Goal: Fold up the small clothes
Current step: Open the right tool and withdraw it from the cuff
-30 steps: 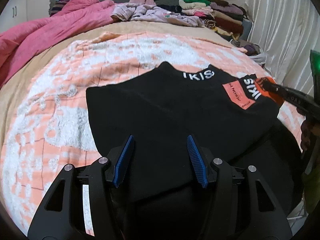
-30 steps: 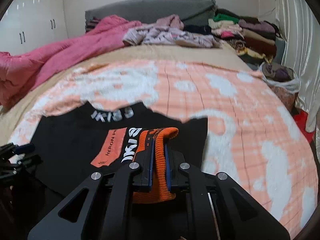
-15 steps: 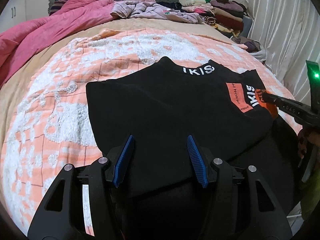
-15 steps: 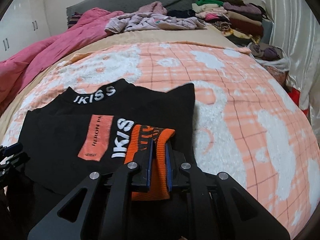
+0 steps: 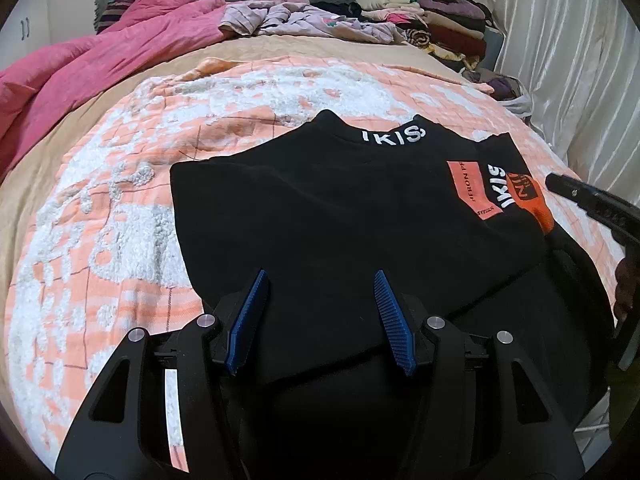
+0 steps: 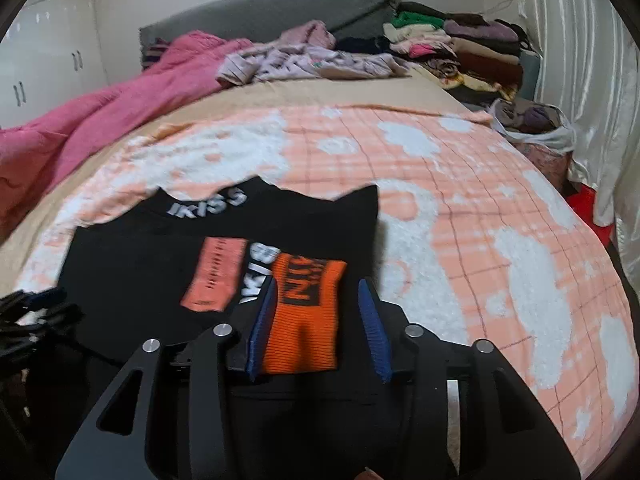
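Your right gripper (image 6: 320, 320) is spread wide, the orange cuff (image 6: 306, 312) lying loose between its fingers. Your left gripper (image 5: 322, 316) is spread too, above the black sweater (image 5: 340, 216), which lies flat on the peach blanket (image 5: 120, 200). Piled clothes (image 5: 420, 16) sit at one o'clock.

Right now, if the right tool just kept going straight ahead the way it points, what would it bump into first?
The orange cuff, lying between the open right tool's fingers on the black sweater. Past it comes more sweater, then the peach blanket; depth is hard to judge.
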`<state>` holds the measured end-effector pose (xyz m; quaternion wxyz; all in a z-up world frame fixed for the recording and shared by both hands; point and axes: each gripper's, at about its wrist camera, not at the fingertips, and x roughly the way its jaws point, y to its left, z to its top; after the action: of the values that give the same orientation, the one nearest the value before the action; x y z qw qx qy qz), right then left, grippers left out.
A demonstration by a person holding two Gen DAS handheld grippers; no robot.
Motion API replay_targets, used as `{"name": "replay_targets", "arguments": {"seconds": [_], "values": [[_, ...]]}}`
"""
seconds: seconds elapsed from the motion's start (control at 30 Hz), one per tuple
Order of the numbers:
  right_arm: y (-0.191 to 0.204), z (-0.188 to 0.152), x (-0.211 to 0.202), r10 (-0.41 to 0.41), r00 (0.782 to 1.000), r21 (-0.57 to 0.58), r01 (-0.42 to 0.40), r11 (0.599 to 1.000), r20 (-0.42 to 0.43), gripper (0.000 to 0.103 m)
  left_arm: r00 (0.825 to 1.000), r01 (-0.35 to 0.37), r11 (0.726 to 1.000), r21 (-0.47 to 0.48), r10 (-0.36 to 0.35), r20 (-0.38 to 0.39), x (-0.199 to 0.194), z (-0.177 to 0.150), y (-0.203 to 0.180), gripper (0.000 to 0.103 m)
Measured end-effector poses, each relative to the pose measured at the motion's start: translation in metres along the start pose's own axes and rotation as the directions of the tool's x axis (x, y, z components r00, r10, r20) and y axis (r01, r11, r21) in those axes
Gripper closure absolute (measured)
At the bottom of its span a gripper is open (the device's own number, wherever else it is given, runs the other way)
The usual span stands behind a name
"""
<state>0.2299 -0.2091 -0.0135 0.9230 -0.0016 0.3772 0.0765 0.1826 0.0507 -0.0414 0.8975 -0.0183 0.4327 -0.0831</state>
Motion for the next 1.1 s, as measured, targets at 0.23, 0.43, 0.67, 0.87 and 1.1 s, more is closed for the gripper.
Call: {"name": "replay_targets", "arguments": {"seconds": [0.23, 0.43, 0.67, 0.87, 1.1], "values": [[0.026, 0.004, -0.008, 0.093, 0.996, -0.055, -0.093, 0.994, 0.002, 0.056, 1.000, 0.001, 1.000, 0.009, -0.001, -0.010, -0.002, -0.002, -0.003, 0.056], [0.045, -0.006, 0.001, 0.117, 0.992, -0.105, -0.121, 0.987, -0.042, 0.055, 1.000, 0.004, 1.000, 0.011, -0.004, -0.018, -0.004, -0.004, -0.005, 0.056], [0.040, -0.016, 0.014, 0.094, 0.992, -0.089, -0.102, 0.991, -0.085, 0.055, 1.000, 0.008, 1.000, 0.004, -0.008, -0.022, -0.006, -0.005, -0.006, 0.056], [0.021, -0.028, 0.033, 0.061, 0.987, -0.024, -0.066, 0.998, -0.148, 0.055, 1.000, 0.009, 1.000, 0.002, -0.009, -0.024, -0.007, -0.006, -0.006, 0.056], [0.025, -0.028, 0.030, 0.057, 0.988, -0.028, -0.061, 0.998, -0.146, 0.052, 1.000, 0.008, 1.000, 0.001, -0.008, -0.024, -0.008, -0.007, -0.006, 0.056]]}}
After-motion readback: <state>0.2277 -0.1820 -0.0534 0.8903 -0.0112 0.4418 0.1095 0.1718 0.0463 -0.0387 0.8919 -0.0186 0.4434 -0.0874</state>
